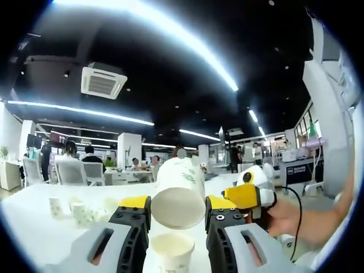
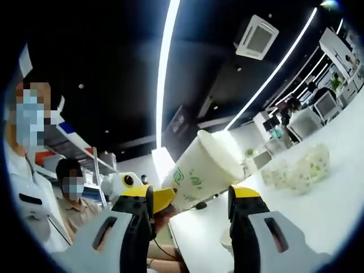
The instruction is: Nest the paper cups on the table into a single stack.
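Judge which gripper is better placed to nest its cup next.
Left, probably: the left gripper holds a paper cup over an upright cup on the table.

A large open office with a dark ceiling. Long bright light strips point(image 1: 187, 42) run overhead, beside a square ceiling air vent point(image 1: 102, 82). In the background, people sit at desks on white chairs point(image 1: 71, 170). A white pillar point(image 1: 129, 149) stands mid-room. Nearby, two people point(image 2: 71, 193) in face masks stand watching.
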A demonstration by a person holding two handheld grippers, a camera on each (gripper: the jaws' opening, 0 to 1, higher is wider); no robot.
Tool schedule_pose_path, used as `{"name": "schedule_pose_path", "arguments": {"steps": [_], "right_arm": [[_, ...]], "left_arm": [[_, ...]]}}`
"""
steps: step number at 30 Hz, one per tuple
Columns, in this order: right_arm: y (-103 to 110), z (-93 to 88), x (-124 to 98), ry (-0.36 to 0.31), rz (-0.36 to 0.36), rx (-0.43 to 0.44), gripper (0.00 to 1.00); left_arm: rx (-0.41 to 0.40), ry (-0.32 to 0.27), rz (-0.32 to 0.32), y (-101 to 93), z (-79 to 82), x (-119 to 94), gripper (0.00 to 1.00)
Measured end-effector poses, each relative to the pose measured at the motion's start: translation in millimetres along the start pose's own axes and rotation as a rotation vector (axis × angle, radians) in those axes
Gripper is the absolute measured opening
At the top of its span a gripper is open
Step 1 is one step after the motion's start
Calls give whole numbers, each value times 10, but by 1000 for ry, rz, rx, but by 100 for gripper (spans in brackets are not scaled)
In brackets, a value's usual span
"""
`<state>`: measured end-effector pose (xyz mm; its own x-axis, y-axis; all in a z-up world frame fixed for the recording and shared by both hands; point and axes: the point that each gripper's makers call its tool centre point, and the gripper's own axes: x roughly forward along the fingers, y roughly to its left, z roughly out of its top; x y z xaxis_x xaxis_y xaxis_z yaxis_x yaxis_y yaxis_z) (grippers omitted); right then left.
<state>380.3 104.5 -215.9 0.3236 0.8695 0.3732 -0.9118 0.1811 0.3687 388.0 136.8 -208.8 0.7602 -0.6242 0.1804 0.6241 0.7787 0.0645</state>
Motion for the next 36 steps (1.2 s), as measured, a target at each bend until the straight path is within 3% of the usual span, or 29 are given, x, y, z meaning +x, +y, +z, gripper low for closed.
{"name": "schedule_pose_path", "arguments": {"steps": [8, 19, 26, 36], "right_arm": [[3, 66, -17, -26, -14, 5, 56], [61, 142, -17, -33, -20, -30, 55], [92, 164, -20, 4, -52, -174, 50], [259, 158, 30, 102, -85, -442, 48]], "left_arm": [[17, 65, -46, -89, -217, 26, 40], [45, 120, -117, -267, -329, 59, 40], [79, 158, -146, -357, -406, 81, 40], [46, 157, -171, -417, -405, 80, 40]]}}
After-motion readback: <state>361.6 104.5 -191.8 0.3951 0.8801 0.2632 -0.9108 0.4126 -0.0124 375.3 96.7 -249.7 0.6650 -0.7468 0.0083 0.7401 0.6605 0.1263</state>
